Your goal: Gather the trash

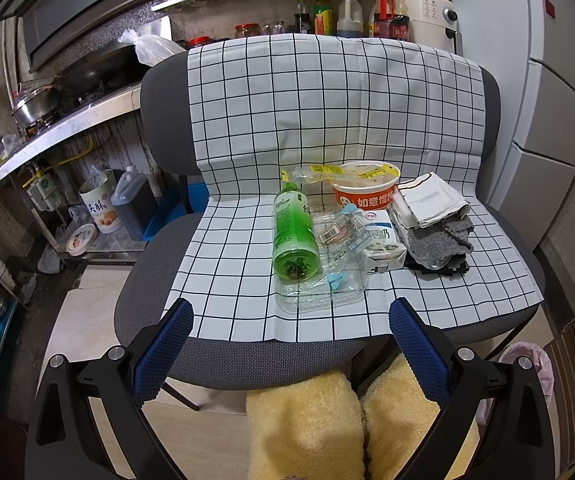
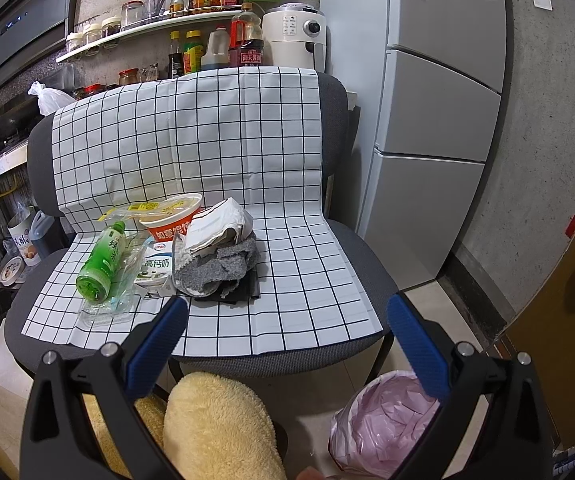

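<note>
Left gripper (image 1: 291, 312): you hold it wide open and empty, short of the chair's near edge, with the trash pile just beyond its blue pads.
Right gripper (image 2: 287, 312): wide open too, nothing between its fingers; it sits near the seat's front edge, to the right of the pile.
Chair (image 1: 159, 108): grey, with a white grid-patterned cloth (image 1: 327, 100) draped over back and seat.
Green bottle (image 1: 293, 232): lies on its side on the cloth, base towards you, at the left of the pile.
Clear plastic tray (image 1: 323, 296): crumpled, nearest to you, partly under the bottle.
Milk carton (image 1: 381, 242): lies just right of the bottle, touching the clear plastic.
Noodle cup (image 1: 365, 192): stands upright at the far side of the pile, its lid peeled open.
Cloths: a white folded one (image 1: 433, 200) rests on a grey rag (image 1: 441, 240), at the right of the pile.
Bin (image 2: 383, 420): lined with a pink bag, on the floor near you, right of the chair.
Your knees (image 1: 307, 424): in yellow fleece, in front of the seat.
</note>
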